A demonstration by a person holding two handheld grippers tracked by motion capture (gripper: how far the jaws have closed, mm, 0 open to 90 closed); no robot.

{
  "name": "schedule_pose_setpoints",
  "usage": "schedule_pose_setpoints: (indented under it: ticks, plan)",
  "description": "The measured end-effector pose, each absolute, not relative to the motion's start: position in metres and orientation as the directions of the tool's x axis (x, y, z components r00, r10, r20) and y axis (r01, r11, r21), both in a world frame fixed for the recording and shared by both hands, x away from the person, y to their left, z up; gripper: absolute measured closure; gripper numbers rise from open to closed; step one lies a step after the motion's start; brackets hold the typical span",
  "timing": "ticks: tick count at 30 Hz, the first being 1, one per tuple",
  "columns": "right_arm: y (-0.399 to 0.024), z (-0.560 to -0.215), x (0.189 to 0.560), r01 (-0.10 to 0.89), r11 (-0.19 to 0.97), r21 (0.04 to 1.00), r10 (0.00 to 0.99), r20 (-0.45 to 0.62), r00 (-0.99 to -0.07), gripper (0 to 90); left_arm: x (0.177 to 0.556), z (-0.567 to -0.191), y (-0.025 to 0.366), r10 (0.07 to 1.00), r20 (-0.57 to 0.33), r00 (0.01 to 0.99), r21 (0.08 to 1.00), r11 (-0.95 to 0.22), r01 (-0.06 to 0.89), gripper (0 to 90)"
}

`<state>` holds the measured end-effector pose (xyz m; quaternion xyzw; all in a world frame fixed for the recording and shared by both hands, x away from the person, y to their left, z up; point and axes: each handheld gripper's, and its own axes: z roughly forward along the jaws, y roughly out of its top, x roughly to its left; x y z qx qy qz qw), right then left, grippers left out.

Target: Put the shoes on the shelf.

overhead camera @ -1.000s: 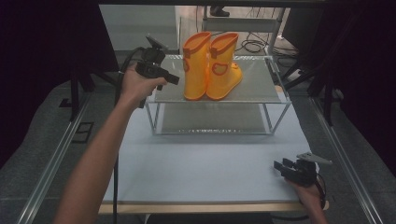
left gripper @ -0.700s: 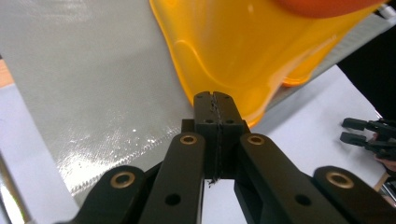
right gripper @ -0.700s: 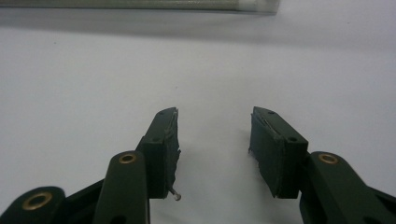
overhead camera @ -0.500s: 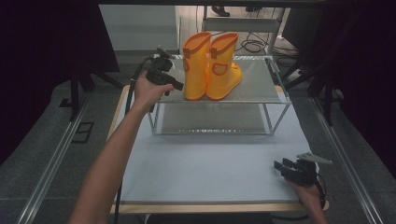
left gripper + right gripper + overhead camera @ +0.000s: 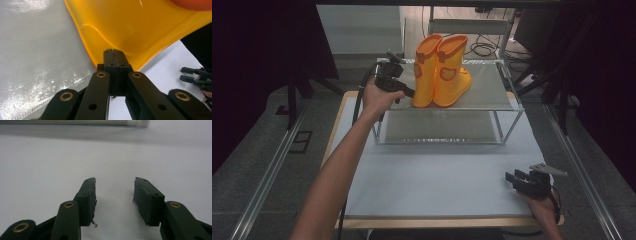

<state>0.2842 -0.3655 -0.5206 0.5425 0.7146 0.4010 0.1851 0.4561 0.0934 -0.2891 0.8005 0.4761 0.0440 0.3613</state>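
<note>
The left gripper (image 5: pixel 410 93) has its jaws pressed flat together with nothing between them, their tips right at the heel of the nearer yellow boot (image 5: pixel 426 75); in the left gripper view that boot (image 5: pixel 140 27) looms just beyond the tips. A second yellow boot (image 5: pixel 453 75) stands touching it on the far side. Both sit upright on a grey mesh shelf (image 5: pixel 492 92) raised on a wire frame. The right gripper (image 5: pixel 510 178) rests low on the pale blue tabletop (image 5: pixel 437 175), well apart, jaws spread and empty. Around the table lie grey floor (image 5: pixel 257 165) and dark curtains (image 5: pixel 262 40).
</note>
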Motion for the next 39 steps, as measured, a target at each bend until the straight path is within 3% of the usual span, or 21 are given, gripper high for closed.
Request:
schedule_pose_setpoints:
  ticks: [13, 15, 20, 34, 39]
  plan:
    - [-0.364, -0.520, 0.285, 0.629, 0.091, 0.772, 0.922, 0.173, -0.347, 52.1, 0.452, -0.285, 0.085, 0.786, -0.265, 0.559, 0.628, -0.299, 0.718, 90.0]
    - [-0.364, -0.520, 0.285, 0.631, 0.091, 0.771, 0.922, 0.175, -0.347, 52.1, 0.451, -0.285, 0.080, 0.765, -0.296, 0.572, 0.628, -0.295, 0.720, 90.0]
    - [-0.364, -0.520, 0.285, 0.630, 0.089, 0.771, 0.921, 0.177, -0.347, 52.1, 0.450, -0.283, 0.068, 0.769, -0.268, 0.581, 0.629, -0.316, 0.710, 90.0]
    - [-0.363, -0.520, 0.285, 0.627, 0.096, 0.773, 0.919, 0.173, -0.354, 52.2, 0.448, -0.281, 0.037, 0.722, -0.300, 0.624, 0.633, -0.339, 0.696, 90.0]
    - [-0.363, -0.521, 0.285, 0.626, 0.095, 0.774, 0.917, 0.176, -0.357, 52.2, 0.449, -0.280, 0.044, 0.730, -0.295, 0.617, 0.637, -0.331, 0.696, 90.0]
